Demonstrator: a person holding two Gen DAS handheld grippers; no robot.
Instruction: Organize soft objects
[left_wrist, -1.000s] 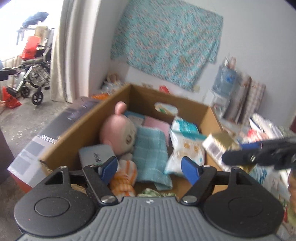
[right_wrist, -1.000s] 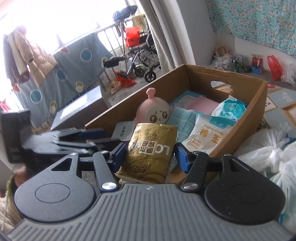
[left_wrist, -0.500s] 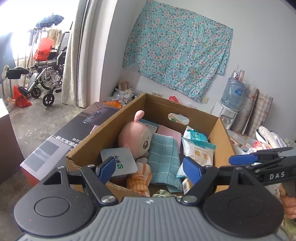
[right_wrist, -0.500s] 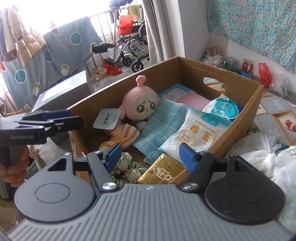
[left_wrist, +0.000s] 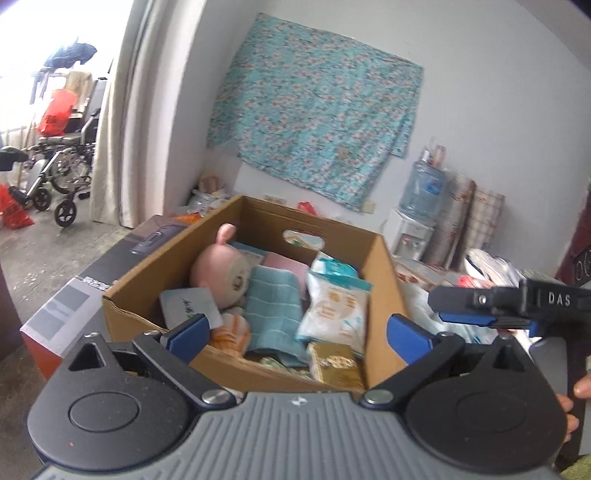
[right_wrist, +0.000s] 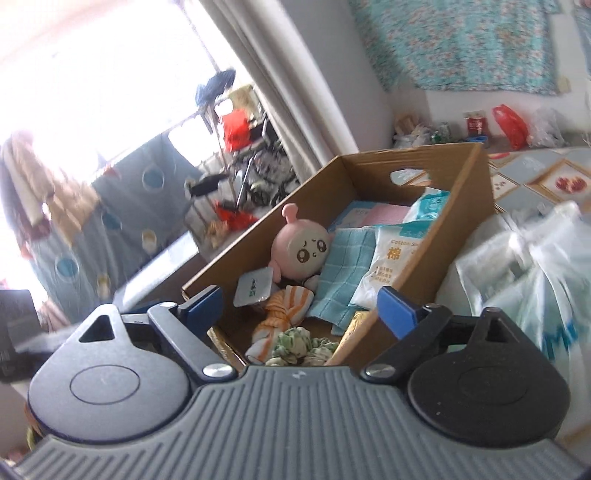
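Note:
A cardboard box (left_wrist: 384, 280) (right_wrist: 476, 192) holds soft things: a pink plush doll (left_wrist: 221, 275) (right_wrist: 303, 251), a teal towel (left_wrist: 273, 306) (right_wrist: 343, 266), a white cotton swab pack (left_wrist: 336, 310) (right_wrist: 391, 266), an orange striped cloth (right_wrist: 284, 317), a green scrunchie (right_wrist: 299, 343) and a gold packet (left_wrist: 334, 367). My left gripper (left_wrist: 297, 332) is open and empty, in front of the box. My right gripper (right_wrist: 299, 306) is open and empty, at the box's near end. It also shows at the right of the left wrist view (left_wrist: 480, 306).
A dark flat carton (left_wrist: 74, 288) lies left of the box. White plastic bags (right_wrist: 524, 273) pile up on its right. A water dispenser (left_wrist: 417, 206) and rolled mats stand at the back wall. A wheelchair (left_wrist: 59, 166) stands by the curtain.
The right gripper let go of the gold packet, which now lies in the box's near corner. Both grippers have drawn back from the box, open and empty.

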